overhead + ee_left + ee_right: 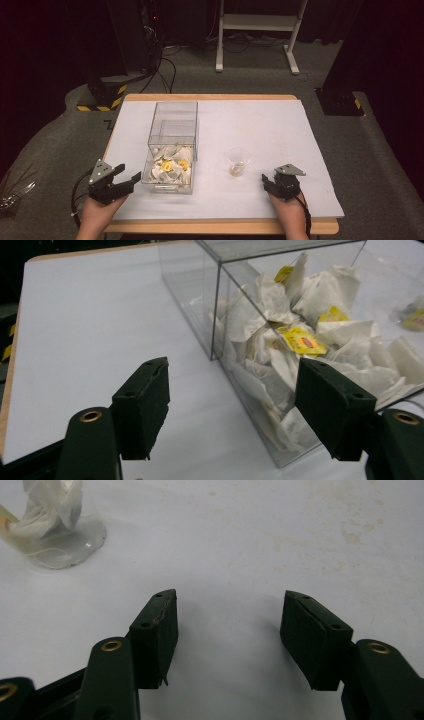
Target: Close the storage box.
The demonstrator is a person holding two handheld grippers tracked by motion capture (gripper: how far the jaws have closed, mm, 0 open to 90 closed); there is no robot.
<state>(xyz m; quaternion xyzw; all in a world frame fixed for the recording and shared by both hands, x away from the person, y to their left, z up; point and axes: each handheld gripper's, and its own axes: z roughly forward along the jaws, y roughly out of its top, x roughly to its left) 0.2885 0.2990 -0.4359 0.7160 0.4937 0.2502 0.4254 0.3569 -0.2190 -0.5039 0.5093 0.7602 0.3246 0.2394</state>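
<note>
A clear plastic box (172, 131) stands left of the table's middle, its near end heaped with white tea bags (171, 167) with yellow tags. My left gripper (131, 171) is just left of the box's near end, open and holding nothing. In the left gripper view its jaws (232, 395) stand wide apart, with the box wall (200, 305) and the tea bags (300, 340) just beyond them. A small clear cup (238, 161) holding a tea bag (50, 505) stands right of the box. My right gripper (266, 181) rests low on the table to the cup's right, open and empty (227, 625), the cup (55, 540) at its far left.
A white sheet (260, 125) covers the wooden table. Beyond the table stand a white desk frame (260, 22), loose cables, and black bases with yellow-black tape (102, 97). Another black base (340, 102) sits off the far right corner.
</note>
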